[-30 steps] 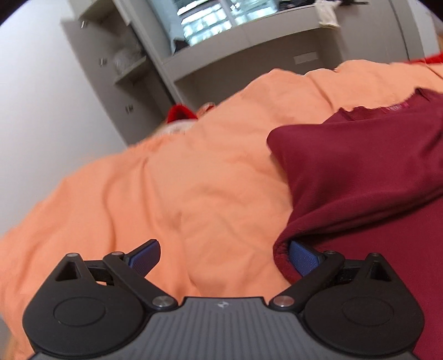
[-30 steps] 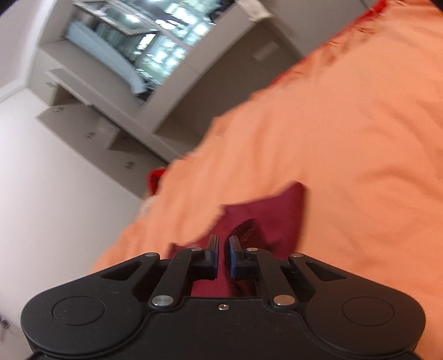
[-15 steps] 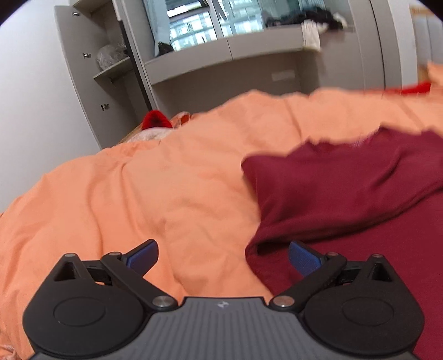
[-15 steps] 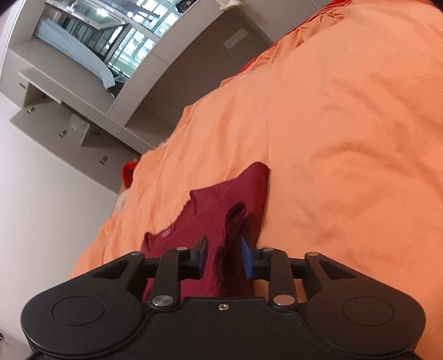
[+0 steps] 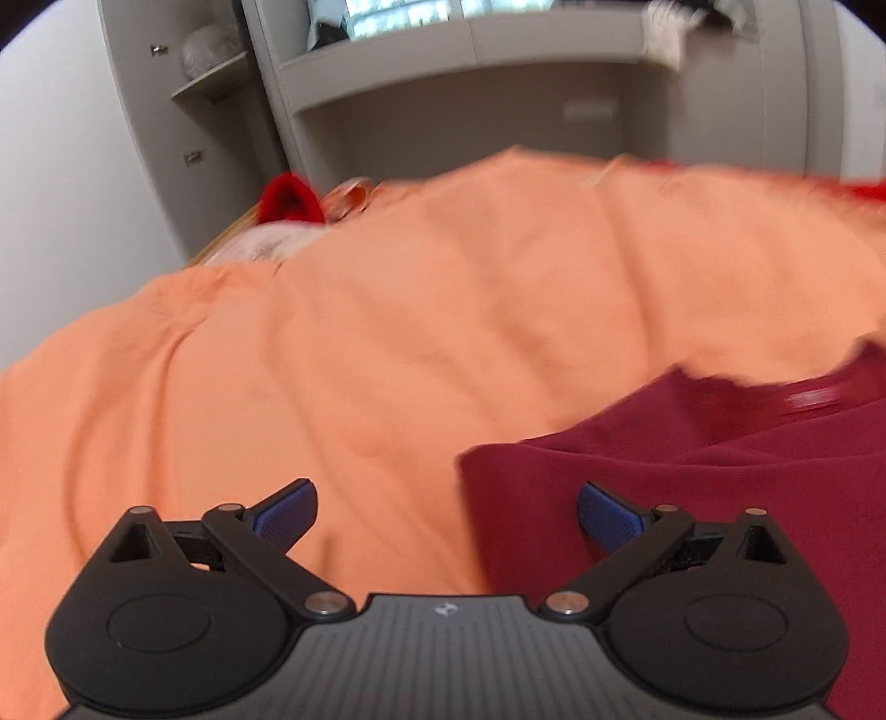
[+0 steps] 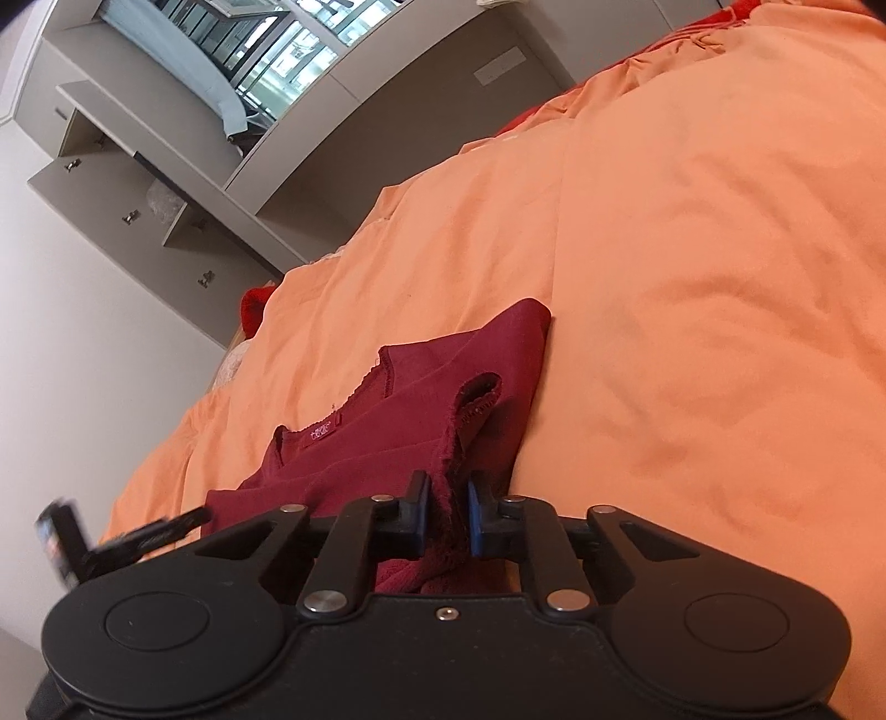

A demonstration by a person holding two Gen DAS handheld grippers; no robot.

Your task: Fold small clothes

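A small dark red top lies partly folded on the orange bedspread; its neckline label faces up. My right gripper stands with its jaws a narrow gap apart, and a gathered edge of the top runs between them. In the left wrist view the same top fills the lower right. My left gripper is wide open and empty, low over the bedspread, with the top's left edge between its fingers. The left gripper also shows blurred at the left edge of the right wrist view.
Grey cabinets and a window shelf stand beyond the bed. A bright red item and pale cloth lie at the bed's far left corner. A white wall is on the left.
My right gripper's jaws have parted slightly around the top's edge and moved lower. My left gripper has drawn back to the left, so less of the top fills its view.
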